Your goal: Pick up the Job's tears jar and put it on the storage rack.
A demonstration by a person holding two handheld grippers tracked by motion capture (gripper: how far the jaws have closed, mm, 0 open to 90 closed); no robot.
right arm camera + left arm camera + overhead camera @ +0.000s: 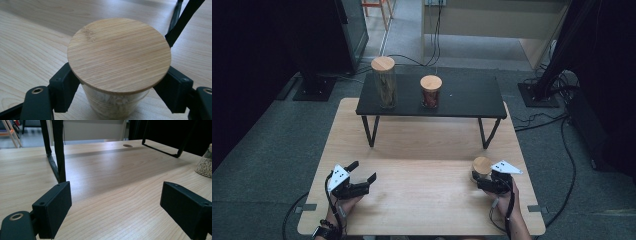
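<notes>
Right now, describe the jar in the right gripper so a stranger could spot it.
On the wooden table, in front of the black shelf, the right gripper clamps a jar. It is the shortest of the three bamboo-lidded jars, holds pale grains, and stands off the shelf.

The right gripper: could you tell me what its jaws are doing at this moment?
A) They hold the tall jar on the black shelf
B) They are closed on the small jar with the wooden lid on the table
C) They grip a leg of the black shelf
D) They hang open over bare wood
B: in the right gripper view the right gripper has a jaw pressed against each side of the small jar, just under its wooden lid.
</notes>
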